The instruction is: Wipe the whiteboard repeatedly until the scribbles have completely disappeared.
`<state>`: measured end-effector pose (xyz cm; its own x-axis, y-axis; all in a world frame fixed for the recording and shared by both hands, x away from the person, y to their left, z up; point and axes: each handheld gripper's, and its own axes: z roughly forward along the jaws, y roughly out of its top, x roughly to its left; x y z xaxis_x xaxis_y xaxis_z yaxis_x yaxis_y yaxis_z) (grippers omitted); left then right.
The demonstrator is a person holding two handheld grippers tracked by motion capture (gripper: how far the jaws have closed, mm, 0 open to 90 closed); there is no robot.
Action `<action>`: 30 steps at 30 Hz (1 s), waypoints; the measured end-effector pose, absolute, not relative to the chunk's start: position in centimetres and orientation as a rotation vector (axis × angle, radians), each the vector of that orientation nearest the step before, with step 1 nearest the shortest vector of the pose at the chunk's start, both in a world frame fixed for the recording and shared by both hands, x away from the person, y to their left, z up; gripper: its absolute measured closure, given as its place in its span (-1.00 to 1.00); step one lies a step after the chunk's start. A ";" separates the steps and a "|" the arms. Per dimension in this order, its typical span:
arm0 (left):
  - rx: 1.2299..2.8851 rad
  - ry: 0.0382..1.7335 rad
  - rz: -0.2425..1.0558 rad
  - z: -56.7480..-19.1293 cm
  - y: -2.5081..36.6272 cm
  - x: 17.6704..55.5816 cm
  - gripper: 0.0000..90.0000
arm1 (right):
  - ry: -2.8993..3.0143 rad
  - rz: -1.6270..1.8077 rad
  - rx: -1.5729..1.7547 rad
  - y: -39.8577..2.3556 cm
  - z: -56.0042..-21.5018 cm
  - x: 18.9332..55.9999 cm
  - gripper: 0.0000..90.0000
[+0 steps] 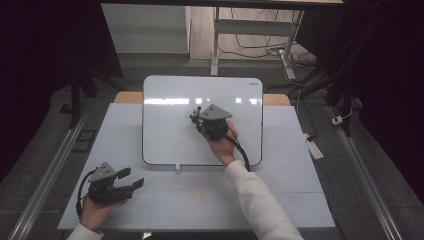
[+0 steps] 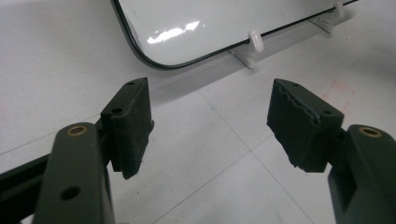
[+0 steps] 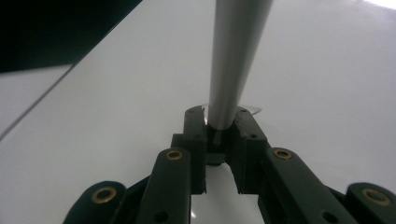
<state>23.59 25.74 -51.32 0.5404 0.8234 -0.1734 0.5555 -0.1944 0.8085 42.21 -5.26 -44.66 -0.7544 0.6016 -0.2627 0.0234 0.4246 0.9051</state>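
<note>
A white whiteboard (image 1: 165, 130) with a thin dark rim lies on the table's far half. My right gripper (image 1: 196, 117) is held over the board's middle, shut on a slim silver-grey marker (image 3: 233, 56). In the right gripper view the marker runs up and away from the gripper (image 3: 219, 123) above the board's glossy face (image 3: 327, 93); its tip is out of sight. My left gripper (image 1: 131, 178) rests at the table's front left, open and holding nothing. In the left gripper view its jaws stand wide apart (image 2: 210, 126), facing the board's near left corner (image 2: 187, 23).
The table (image 1: 280, 190) is covered in white sheets. Small white clips (image 2: 254, 42) sit along the board's near edge. Beyond the table are a white desk frame (image 1: 215, 45), loose cables and a power strip (image 1: 315, 148) on the grey floor.
</note>
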 end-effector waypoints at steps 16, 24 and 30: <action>1.872 1.129 0.378 -51.2 25.7 23.5 -0.30 | 2.026 1.362 0.613 -6.7 -44.5 42.5 0.72; 1.878 1.124 0.379 -51.2 25.5 23.4 -0.30 | 1.949 1.381 0.688 -6.8 -43.5 43.8 0.72; 1.880 1.123 0.376 -51.2 25.5 23.4 -0.31 | 2.042 1.353 0.540 -3.2 -44.7 42.6 0.72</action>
